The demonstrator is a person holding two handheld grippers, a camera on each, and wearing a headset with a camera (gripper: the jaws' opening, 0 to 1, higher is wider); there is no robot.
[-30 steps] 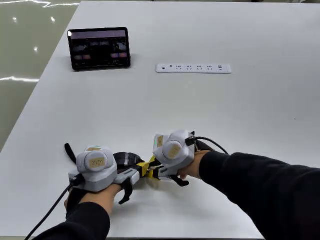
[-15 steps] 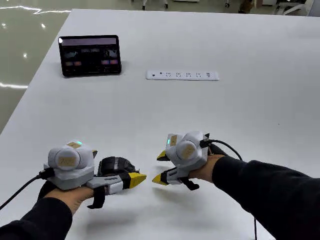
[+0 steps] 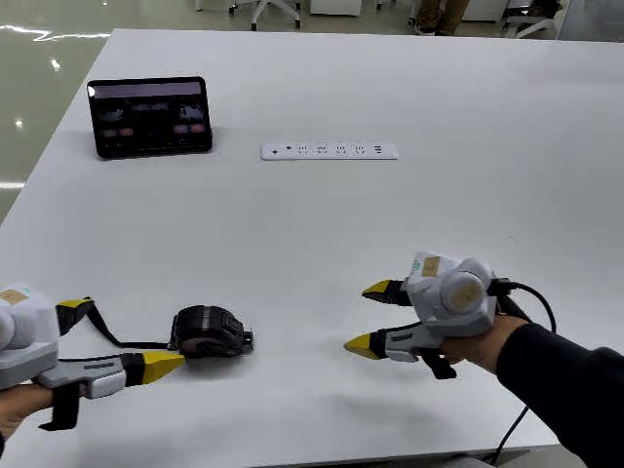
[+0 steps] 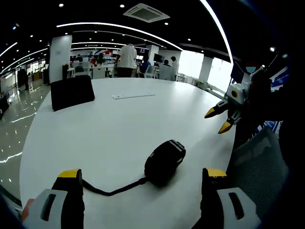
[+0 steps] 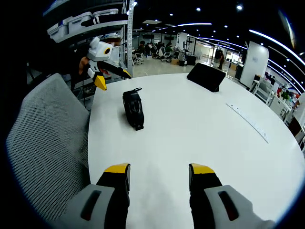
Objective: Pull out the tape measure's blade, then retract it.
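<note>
- Hovering low over the white table [image 3: 390, 224], the left gripper [image 3: 115, 334] has its yellow-tipped jaws spread wide with nothing gripped.
- The tape measure [image 4: 164, 161], a black case, lies on the table just ahead of the left gripper's jaws, closer to the jaw on the person's side. Neither jaw touches it.
- A black strap [image 4: 112, 190] trails from the case back across the gap between those jaws toward the farther one. Whether it touches that jaw I cannot tell.
- The right gripper [image 3: 368, 316] sits well apart from the case. Its jaws are also spread and bare, and they point toward the left gripper. A hand [image 3: 483, 341] in a dark sleeve [image 3: 565, 380] holds it.
- In the right gripper view the case lies well ahead of the jaws and to their left. The left gripper is beyond it at the table's edge, and a grey mesh chair [image 5: 43, 143] is beside the table.
- A white power strip [image 3: 330, 150] lies flat far beyond both grippers.
- A dark tablet [image 3: 151, 117] stands propped up at about the same distance, on the left gripper's side.
</note>
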